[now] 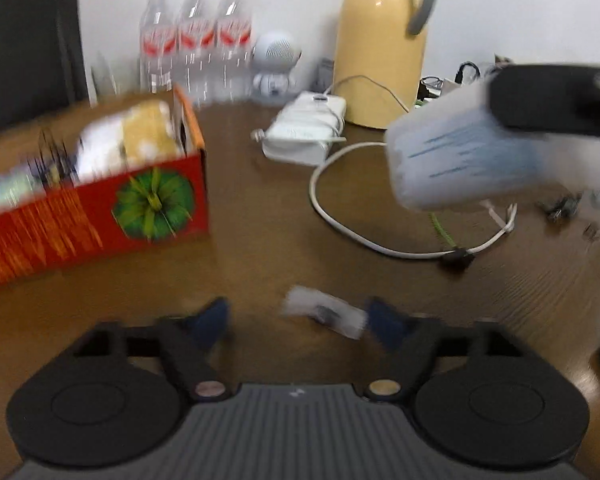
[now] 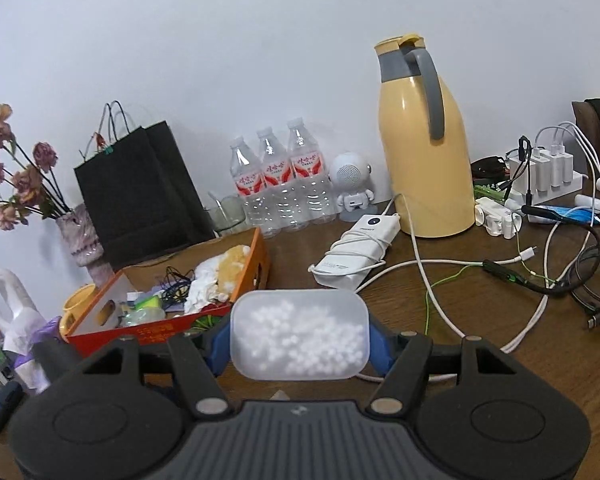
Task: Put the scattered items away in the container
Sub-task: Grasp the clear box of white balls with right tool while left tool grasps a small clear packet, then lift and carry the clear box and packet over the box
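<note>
The right gripper (image 2: 300,338) pinches a translucent plastic box (image 2: 299,334) with rounded corners, its blue pads (image 2: 376,344) pressed against the box's two short sides; small white balls show through its frosted wall; seen from the left wrist, the same box (image 1: 464,156) hangs in the air above the tabletop (image 1: 260,248), blurred, well to the right of the container.

The left gripper (image 1: 298,320) stands spread wide and holds nothing; between its blue fingertips (image 1: 212,320) a small white packet (image 1: 324,312) lies flat on the dark wood-grain surface, near the right-side tip, though the blur hides whether they touch.

The container, a red cardboard box (image 2: 168,330) printed with a green fruit and lined orange inside, sits at the left, open-topped; it holds crumpled white tissue, a yellow spotted cloth (image 2: 232,268), thin dark wires and small wrappers.

Behind stand a glossy cream-yellow thermos (image 2: 424,148) with a grey handle, three clear water bottles (image 2: 278,184) with red labels, a matte black paper bag (image 2: 136,196) and a white power bank (image 2: 360,252) wrapped in its cable.
</note>
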`<state>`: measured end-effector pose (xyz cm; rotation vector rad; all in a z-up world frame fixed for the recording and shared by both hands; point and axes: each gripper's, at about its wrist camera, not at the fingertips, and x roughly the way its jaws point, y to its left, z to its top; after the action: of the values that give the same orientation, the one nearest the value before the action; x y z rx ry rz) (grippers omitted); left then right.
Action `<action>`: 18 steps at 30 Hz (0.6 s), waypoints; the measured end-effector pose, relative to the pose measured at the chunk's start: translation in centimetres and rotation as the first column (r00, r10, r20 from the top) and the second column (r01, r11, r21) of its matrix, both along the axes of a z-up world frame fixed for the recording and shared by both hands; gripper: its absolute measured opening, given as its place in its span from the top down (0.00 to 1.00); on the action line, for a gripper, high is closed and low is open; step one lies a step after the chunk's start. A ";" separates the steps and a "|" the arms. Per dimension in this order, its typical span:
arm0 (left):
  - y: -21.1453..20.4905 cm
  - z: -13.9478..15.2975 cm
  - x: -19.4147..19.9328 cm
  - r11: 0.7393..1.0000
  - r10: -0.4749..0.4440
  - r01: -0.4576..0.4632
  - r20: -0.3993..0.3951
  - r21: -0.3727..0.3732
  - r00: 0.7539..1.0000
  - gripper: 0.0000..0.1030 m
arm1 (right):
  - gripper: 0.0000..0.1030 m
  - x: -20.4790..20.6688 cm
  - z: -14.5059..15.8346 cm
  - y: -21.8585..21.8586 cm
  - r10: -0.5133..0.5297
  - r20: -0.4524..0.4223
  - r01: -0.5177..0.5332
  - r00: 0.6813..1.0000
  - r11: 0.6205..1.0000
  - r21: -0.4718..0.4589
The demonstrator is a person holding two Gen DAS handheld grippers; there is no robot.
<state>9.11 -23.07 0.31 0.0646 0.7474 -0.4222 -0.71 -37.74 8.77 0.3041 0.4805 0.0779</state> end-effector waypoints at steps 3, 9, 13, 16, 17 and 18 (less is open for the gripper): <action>-0.5 -0.5 -0.4 1.000 0.010 -0.010 0.029 0.018 1.000 0.40 | 0.37 -0.9 0.2 -0.3 0.012 0.014 -0.012 1.000 1.000 0.017; -0.5 -0.6 -0.1 0.999 0.003 -0.007 0.089 0.052 0.996 0.88 | 0.37 -1.4 0.4 -0.3 0.027 0.039 -0.028 0.999 0.999 0.040; 2.3 -0.4 -1.1 1.000 -0.005 0.003 0.073 0.030 0.997 0.90 | 0.37 -1.4 -0.1 0.1 0.035 0.029 -0.036 0.999 0.999 0.024; 6.0 0.3 -2.9 0.999 0.041 -0.043 0.097 0.015 0.994 0.91 | 0.37 -1.8 -0.8 0.9 0.044 0.019 -0.044 0.999 0.999 -0.003; 7.1 0.6 -3.5 0.998 0.060 -0.061 0.112 0.011 0.992 0.91 | 0.37 -1.9 -1.1 1.3 0.052 0.013 -0.052 0.999 0.999 -0.009; 8.3 1.0 -4.2 0.997 0.073 -0.075 0.132 0.007 0.989 0.91 | 0.37 -2.0 -1.4 1.6 0.060 0.007 -0.060 0.998 0.998 -0.012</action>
<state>4.92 -14.81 1.29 0.0753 0.6202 -0.3393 -2.68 -36.10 7.36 0.2775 0.4831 0.1343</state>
